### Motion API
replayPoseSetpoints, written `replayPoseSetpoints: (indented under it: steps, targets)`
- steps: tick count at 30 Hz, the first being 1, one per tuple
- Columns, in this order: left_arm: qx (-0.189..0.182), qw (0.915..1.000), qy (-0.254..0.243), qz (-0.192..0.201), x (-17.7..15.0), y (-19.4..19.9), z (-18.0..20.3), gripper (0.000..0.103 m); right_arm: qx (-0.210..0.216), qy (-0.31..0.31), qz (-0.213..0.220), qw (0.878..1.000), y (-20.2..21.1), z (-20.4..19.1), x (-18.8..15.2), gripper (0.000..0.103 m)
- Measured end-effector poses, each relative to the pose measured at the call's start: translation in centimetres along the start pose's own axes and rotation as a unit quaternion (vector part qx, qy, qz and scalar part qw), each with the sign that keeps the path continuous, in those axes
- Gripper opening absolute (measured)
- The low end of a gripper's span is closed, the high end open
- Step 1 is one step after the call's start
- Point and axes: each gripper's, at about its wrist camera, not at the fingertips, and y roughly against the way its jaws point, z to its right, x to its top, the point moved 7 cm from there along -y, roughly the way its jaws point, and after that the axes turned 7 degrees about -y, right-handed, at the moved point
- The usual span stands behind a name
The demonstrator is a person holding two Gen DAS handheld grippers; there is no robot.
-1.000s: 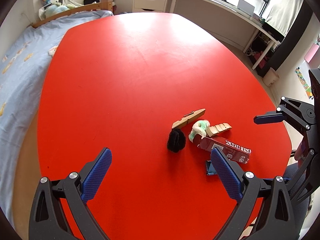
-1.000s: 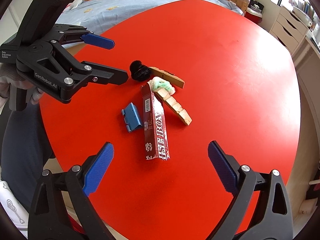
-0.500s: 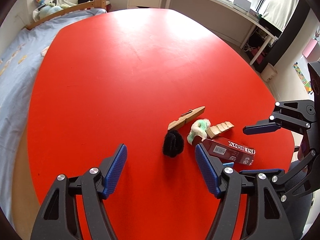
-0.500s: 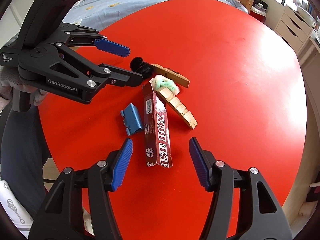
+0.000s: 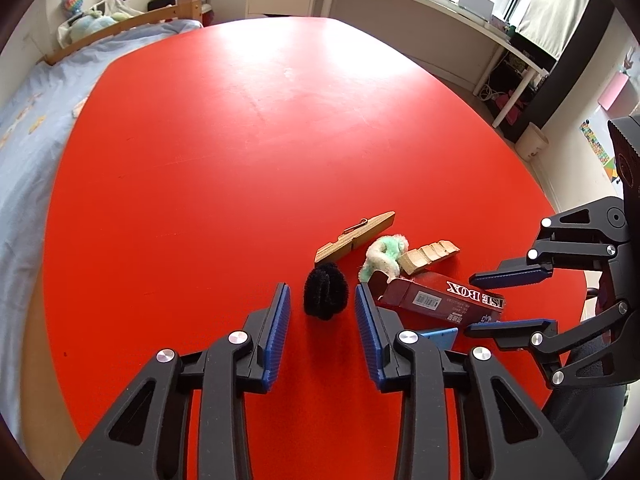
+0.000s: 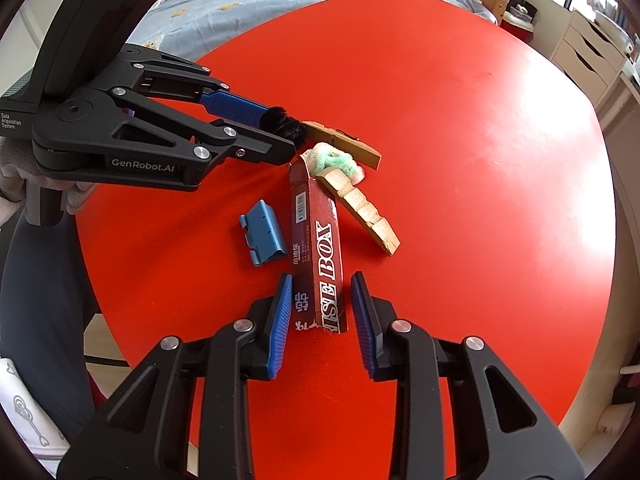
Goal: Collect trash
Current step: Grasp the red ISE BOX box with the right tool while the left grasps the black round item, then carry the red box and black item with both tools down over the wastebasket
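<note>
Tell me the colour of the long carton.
Dark red carton with white lettering; right wrist view.

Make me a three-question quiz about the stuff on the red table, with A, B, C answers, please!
1. Where is the black fuzzy ball?
A. between the left gripper's fingers
B. on the bed
C. on top of the blue clip

2. What colour is the long box?
A. yellow
B. dark red
C. white

3. How is the right gripper?
A. shut tight on the blue clip
B. open, one finger on each side of the box's end
C. resting on the bed

Answers:
1 A, the ball sits on the table in the gap between the blue pads.
2 B, its sides are dark red with white letters.
3 B, gaps show beside the box.
</note>
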Motion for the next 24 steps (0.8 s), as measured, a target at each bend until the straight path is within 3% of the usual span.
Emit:
replayPoseSetpoints:
  steps: [6,24]
  targets:
    - [-0.001,1.0000,-0.003,0.000,0.0,0.2,0.3,0.017,0.003,0.000,0.005,1.000,0.2,-0.2,0.1,0.024]
    - [0.002,0.9997,0.003,0.023,-0.7,3.3,0.8,0.015,0.001,-0.015,0.043,0.999,3.4,-0.4,-0.3,0.023]
